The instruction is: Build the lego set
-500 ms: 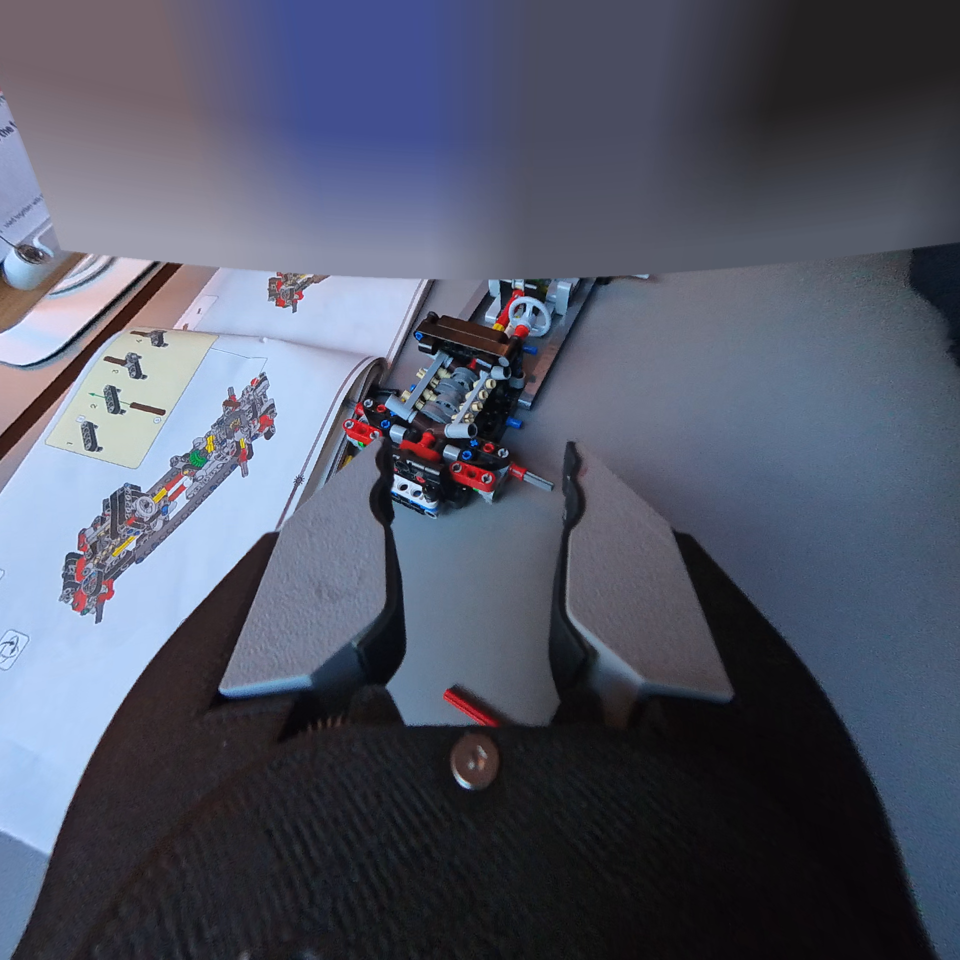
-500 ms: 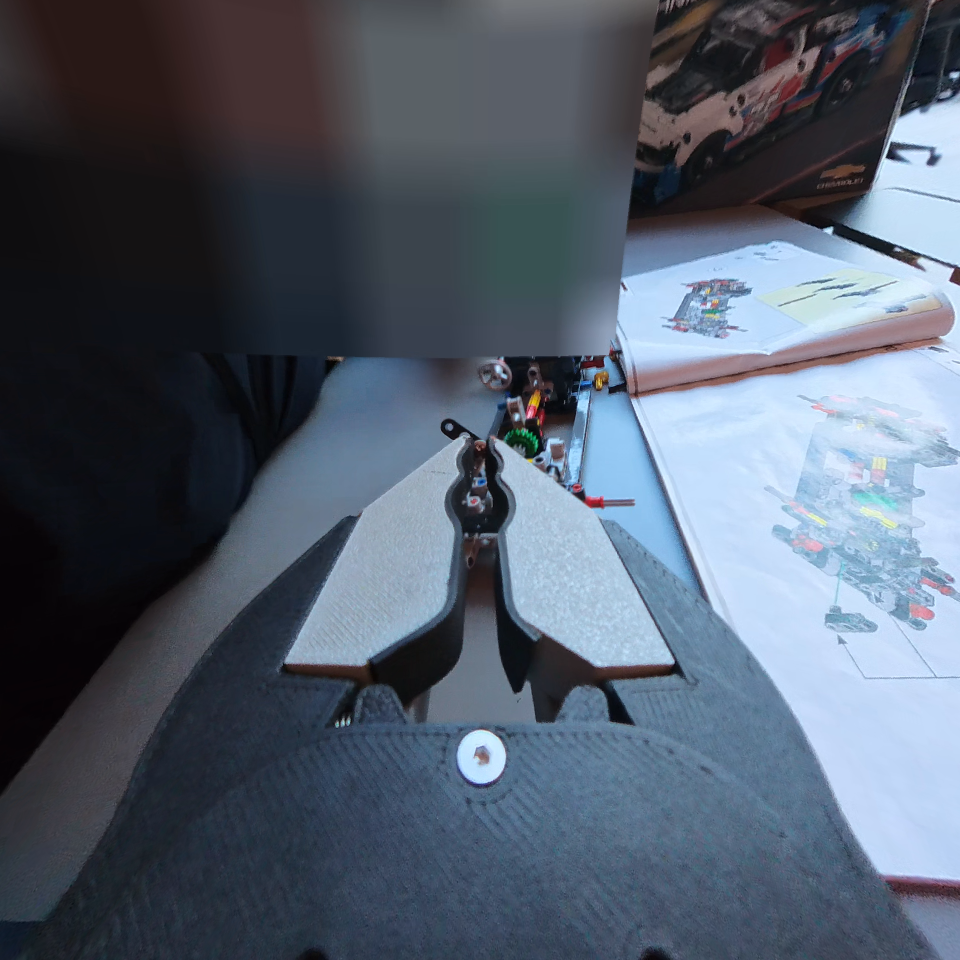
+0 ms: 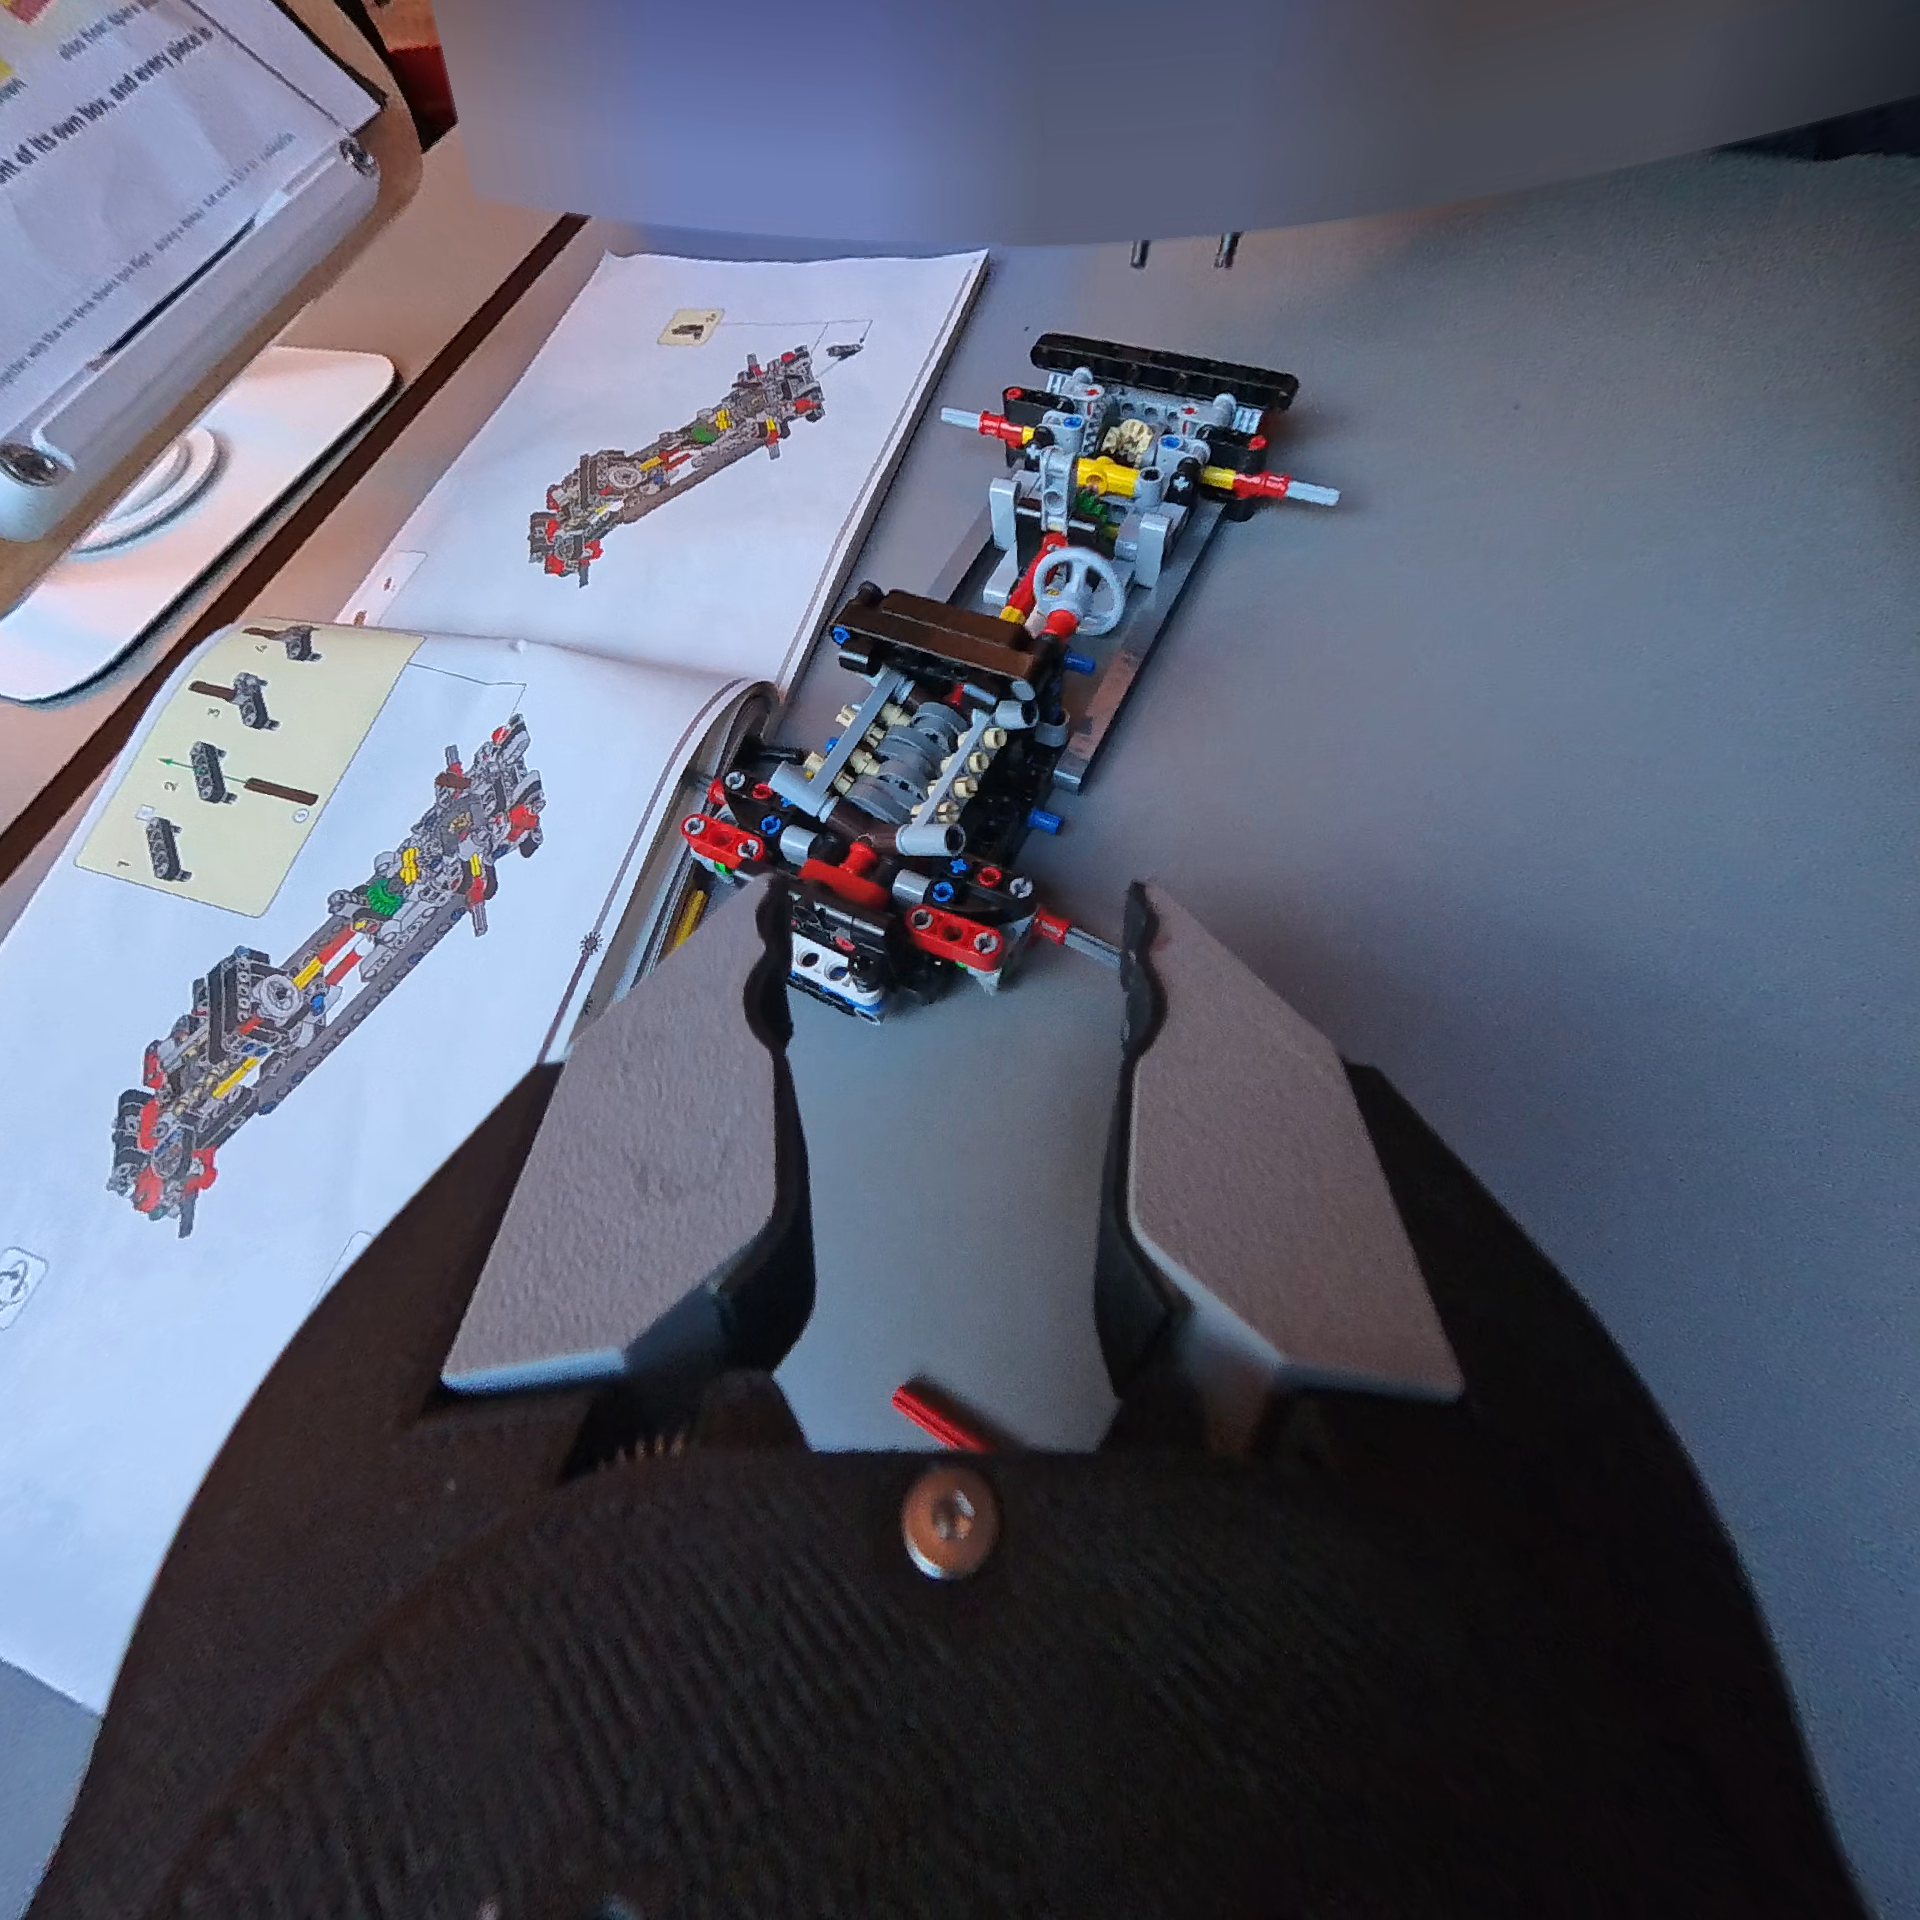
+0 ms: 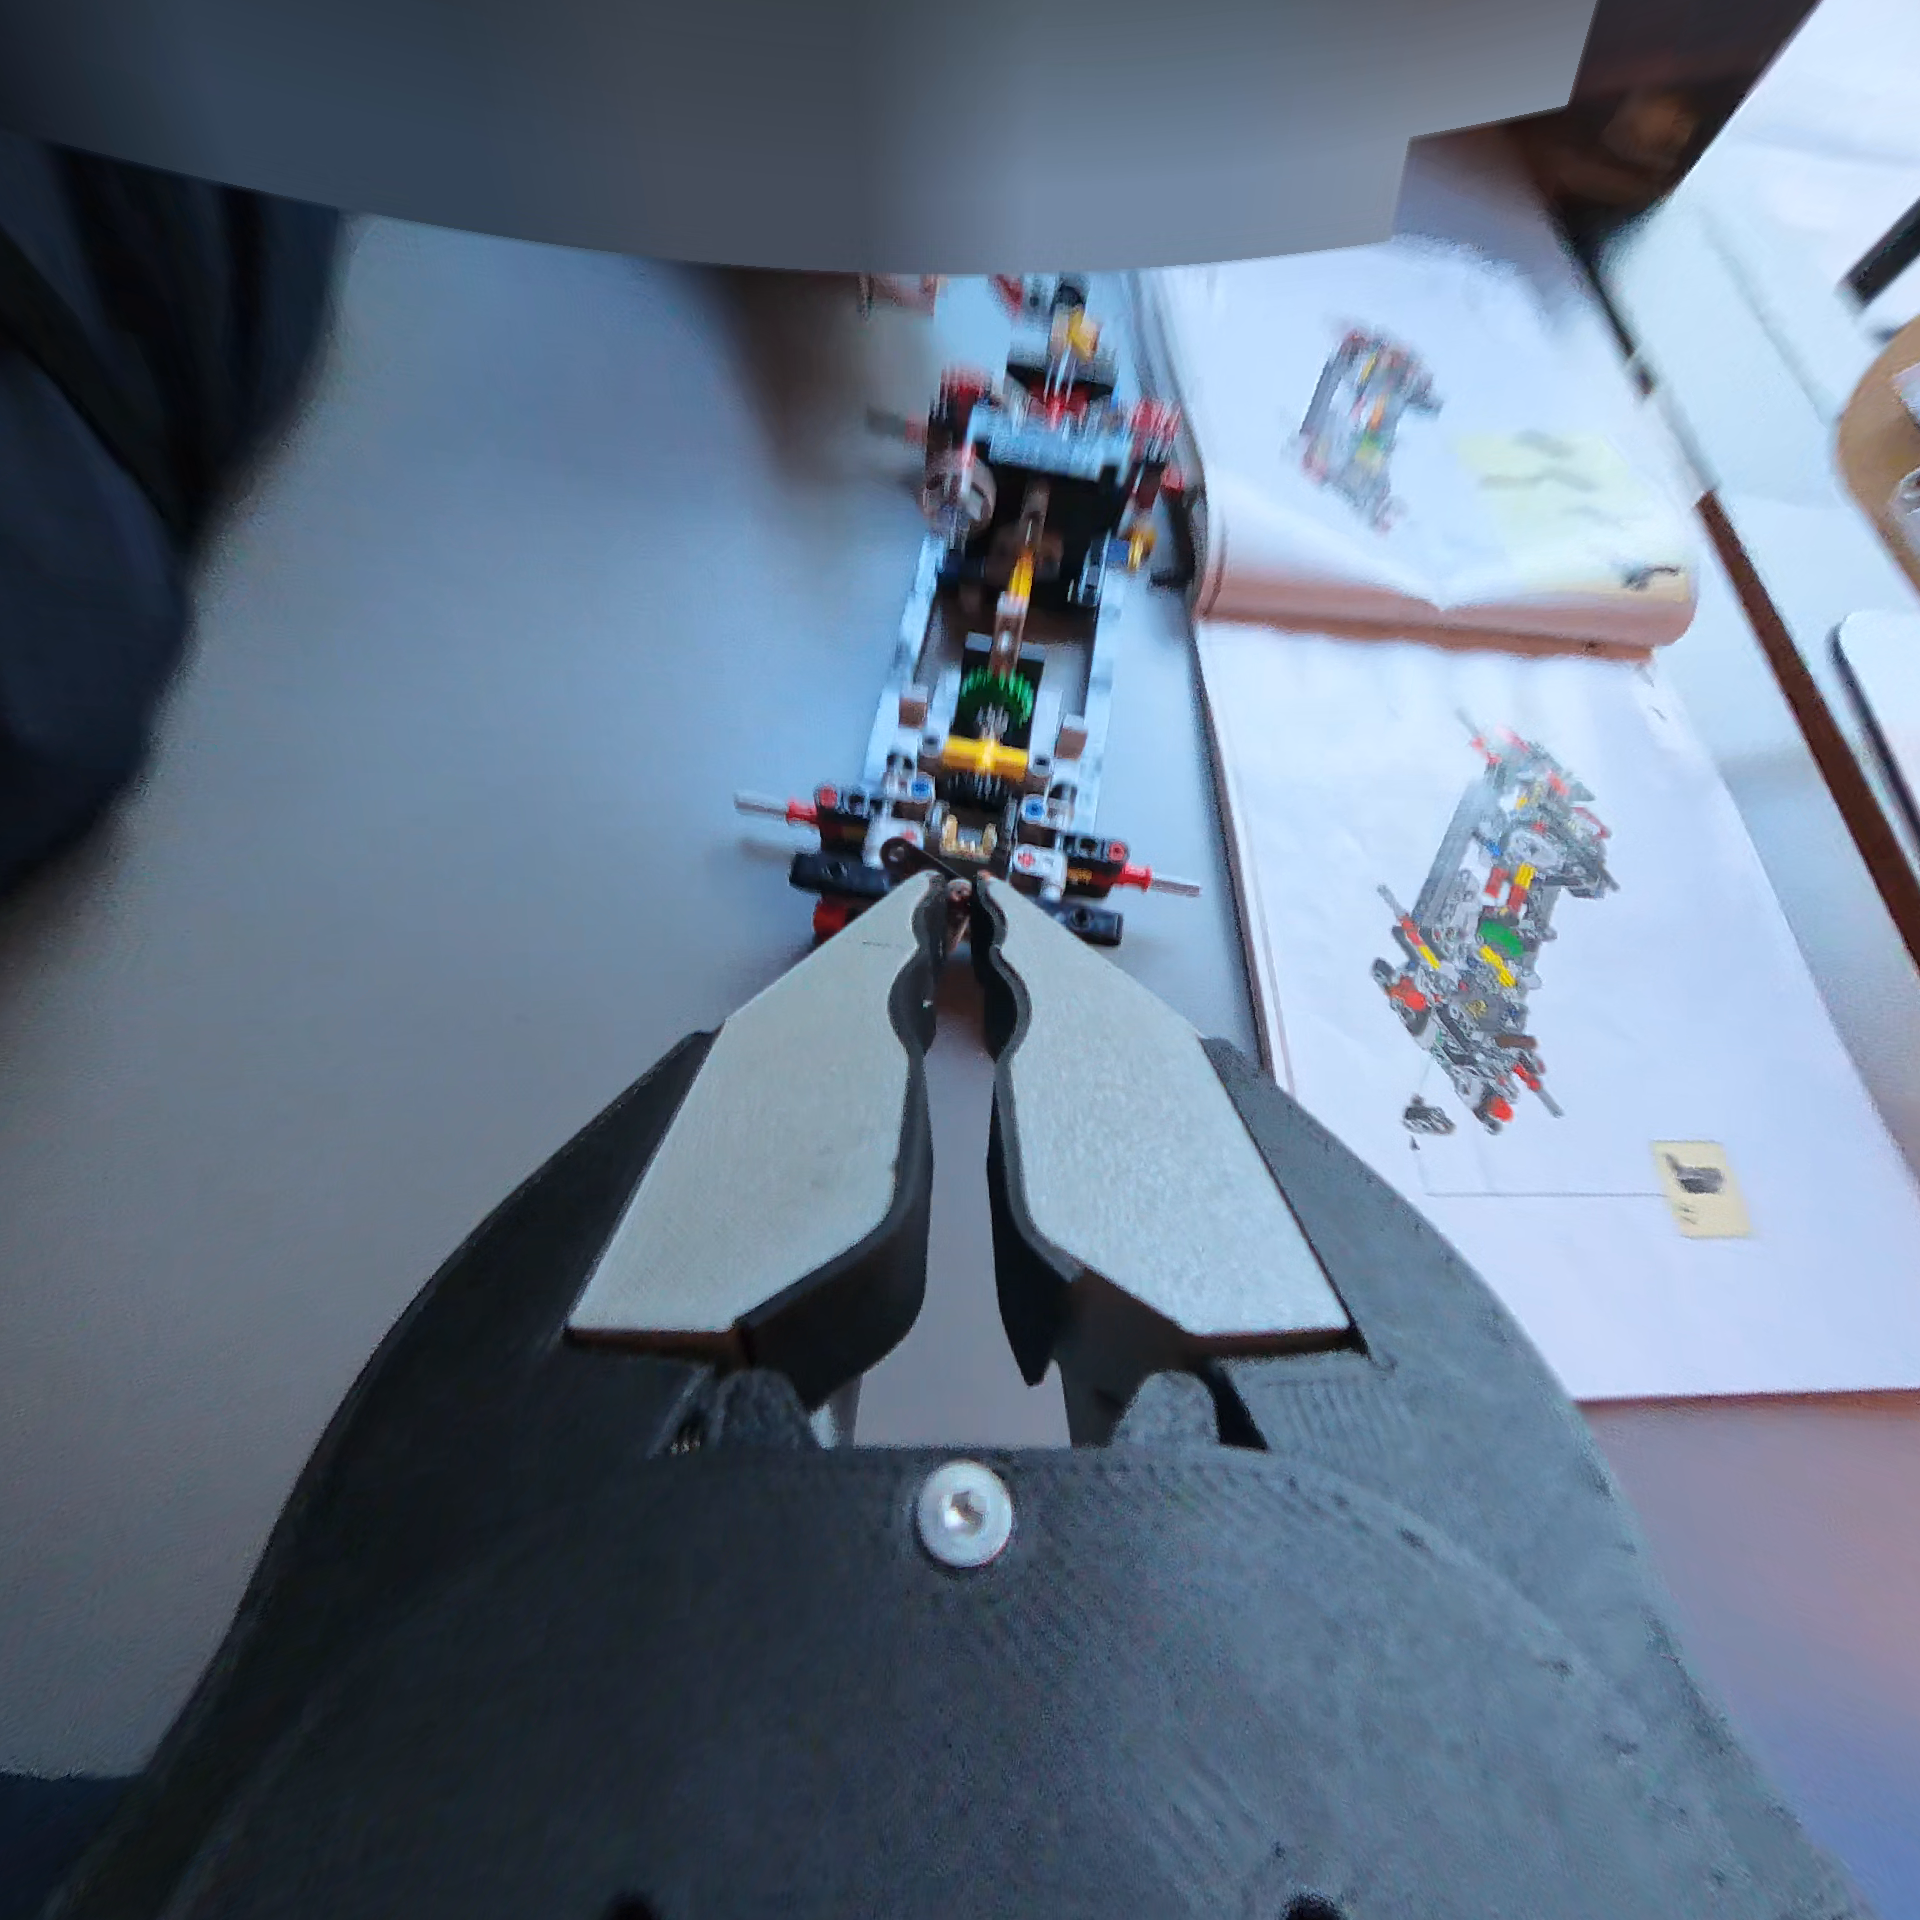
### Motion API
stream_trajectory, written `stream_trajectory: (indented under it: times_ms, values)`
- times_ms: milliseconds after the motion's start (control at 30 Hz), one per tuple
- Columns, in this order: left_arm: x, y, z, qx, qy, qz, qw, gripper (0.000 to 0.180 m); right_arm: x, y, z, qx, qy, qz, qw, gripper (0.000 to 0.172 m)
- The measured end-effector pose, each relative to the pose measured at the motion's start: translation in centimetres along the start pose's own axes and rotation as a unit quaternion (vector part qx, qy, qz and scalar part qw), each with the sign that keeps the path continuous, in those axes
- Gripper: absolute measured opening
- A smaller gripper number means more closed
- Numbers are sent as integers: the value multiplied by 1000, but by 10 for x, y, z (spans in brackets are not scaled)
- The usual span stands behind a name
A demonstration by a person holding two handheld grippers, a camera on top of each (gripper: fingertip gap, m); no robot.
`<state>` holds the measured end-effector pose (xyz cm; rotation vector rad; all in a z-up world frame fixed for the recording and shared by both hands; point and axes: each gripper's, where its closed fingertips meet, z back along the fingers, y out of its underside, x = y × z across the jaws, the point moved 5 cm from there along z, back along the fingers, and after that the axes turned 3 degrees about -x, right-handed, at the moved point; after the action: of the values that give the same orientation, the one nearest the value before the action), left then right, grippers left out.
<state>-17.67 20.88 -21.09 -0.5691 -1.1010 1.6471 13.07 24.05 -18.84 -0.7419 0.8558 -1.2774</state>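
A long brick-built car chassis point(image 3: 935, 769) lies on the grey table point(image 3: 1507, 831), with a grey steering wheel and an engine block on top. My left gripper point(image 3: 951, 935) is open. Its fingertips point(image 3: 1143, 935) stand on either side of the chassis's near end without pressing on it, and the right tip is at a grey axle stub. My right gripper point(image 4: 961, 888) is at the other end of the chassis point(image 4: 997, 727). It is shut on a small dark brown thin piece point(image 4: 896, 852) that sticks out to the left of its tips.
An open instruction booklet point(image 3: 312, 935) lies left of the chassis; in the right wrist view it point(image 4: 1558, 935) lies to the right. A small red axle point(image 3: 940, 1418) lies on the table under my left gripper. A white stand base point(image 3: 208, 447) is at the far left. Spacing between my two grippers at the tips: around 25 cm.
Both views have pulled back and up, so the whole chassis now shows. My right gripper has stayed shut on the small dark piece. My left gripper has stayed open at the chassis's near end.
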Motion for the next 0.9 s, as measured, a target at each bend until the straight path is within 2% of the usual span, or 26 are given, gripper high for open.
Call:
stream_trajectory:
  times_ms: [100, 200, 300, 433, 533, 667, 900]
  values:
    - [2, 3, 0, 7, -4, -1, 1000, 62, 5, 1, -13, 102, 1, 50, 994, 1]
    - [0, 1, 2, 4, -7, -9, 1000, 61, 11, 1, -22, 195, -7, 116, 974, 1]
    - [0, -2, 4, 5, -15, -22, 1000, 61, 11, -8, -22, 247, -7, 163, 955, 1]
    - [12, 1, 15, 20, -47, -16, 999, 62, 10, -16, -14, 250, 4, 137, 959, 1]
    - [15, 7, 29, 30, -27, 14, 999, 72, 14, -11, -5, 218, 23, 96, 971, 1]
    - [20, 15, 39, 38, -36, 3, 999, 69, 23, -6, 0, 177, 49, 61, 981, 1]
    - [11, 8, 35, 28, -25, -2, 999, 65, 43, -17, -1, 171, 67, 93, 978, 1]
